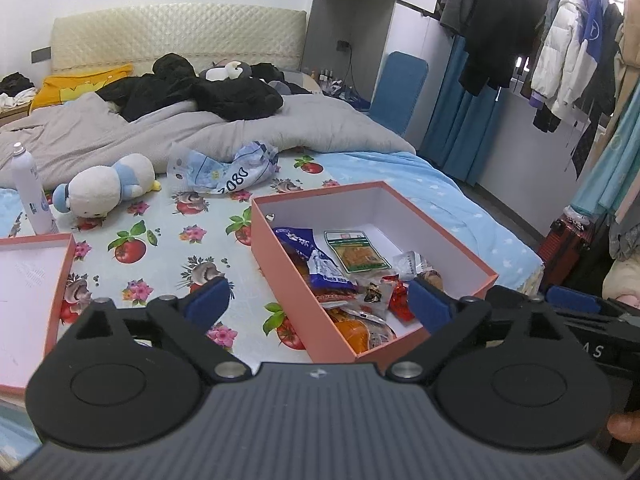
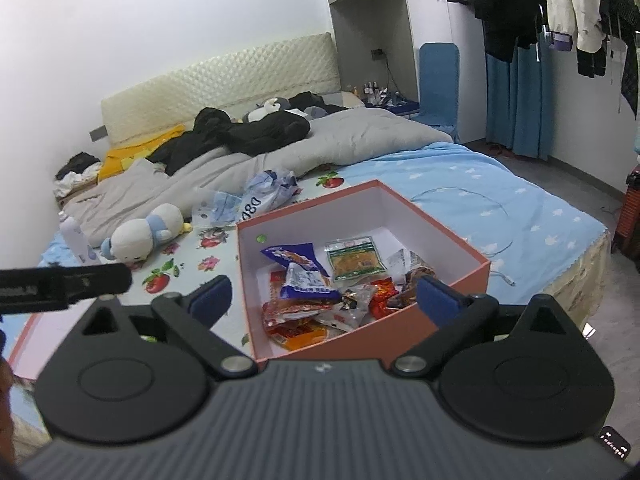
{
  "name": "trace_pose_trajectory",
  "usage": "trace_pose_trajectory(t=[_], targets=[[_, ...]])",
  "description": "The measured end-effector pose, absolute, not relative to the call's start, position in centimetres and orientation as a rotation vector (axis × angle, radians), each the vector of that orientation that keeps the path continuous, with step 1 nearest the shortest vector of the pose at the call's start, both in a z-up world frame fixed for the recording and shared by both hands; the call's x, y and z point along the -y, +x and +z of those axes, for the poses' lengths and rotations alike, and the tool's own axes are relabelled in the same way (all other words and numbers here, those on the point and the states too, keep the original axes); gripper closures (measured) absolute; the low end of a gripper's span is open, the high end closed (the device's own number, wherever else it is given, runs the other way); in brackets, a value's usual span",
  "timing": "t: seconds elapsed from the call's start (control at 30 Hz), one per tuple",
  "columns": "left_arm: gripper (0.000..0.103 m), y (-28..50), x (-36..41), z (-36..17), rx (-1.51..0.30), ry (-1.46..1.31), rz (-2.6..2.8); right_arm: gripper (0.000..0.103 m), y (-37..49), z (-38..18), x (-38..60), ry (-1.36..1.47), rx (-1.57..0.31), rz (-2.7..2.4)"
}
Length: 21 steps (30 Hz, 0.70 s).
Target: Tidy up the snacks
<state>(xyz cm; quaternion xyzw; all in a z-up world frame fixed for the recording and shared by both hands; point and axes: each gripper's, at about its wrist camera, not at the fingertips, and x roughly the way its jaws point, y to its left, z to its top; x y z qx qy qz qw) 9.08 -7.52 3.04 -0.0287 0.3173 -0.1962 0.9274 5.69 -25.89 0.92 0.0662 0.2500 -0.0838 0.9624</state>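
Note:
An open pink box [image 1: 280, 256] [image 2: 460, 276] sits on the bed and holds several snack packets: a blue packet [image 1: 316, 260] [image 2: 300, 272], a green-edged packet [image 1: 356, 252] [image 2: 354, 258], red and orange ones [image 1: 360, 332] [image 2: 296, 320]. My left gripper [image 1: 320, 300] is open and empty, held above the box's near left corner. My right gripper [image 2: 326, 298] is open and empty, above the box's near side. The pink lid [image 1: 24, 292] [image 2: 32, 340] lies to the left.
A plush toy [image 1: 104, 184] [image 2: 140, 236], a white spray bottle [image 1: 30, 188] and a crumpled plastic bag [image 1: 228, 168] [image 2: 256, 196] lie on the fruit-print sheet. A grey duvet with black clothes is behind. Hanging clothes and a red suitcase [image 1: 568, 240] are on the right.

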Motion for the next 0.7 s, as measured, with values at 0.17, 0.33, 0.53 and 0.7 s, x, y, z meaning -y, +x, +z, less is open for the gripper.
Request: trace_pose_trajectory(t=[0.17, 0.33, 0.53, 0.7], targets=[[0.001, 9.04, 7.58, 2.81, -0.663, -0.057, -0.387, 0.003, 5.62, 0.88, 25.99, 0.142, -0.508, -0.167], [0.001, 9.26, 7.35, 2.48, -0.681, -0.068, -0.376, 0.003, 5.53, 0.85, 25.87, 0.141, -0.508, -0.167], [0.0, 9.64, 7.3, 2.27, -0.701, -0.067, -0.362, 0.003, 5.6, 0.85, 25.93, 0.141, -0.512, -0.17], [0.0, 9.58, 7.41, 2.33, -0.697, -0.056, -0.356, 0.003, 5.66, 0.82, 25.84, 0.139, -0.513, -0.173]])
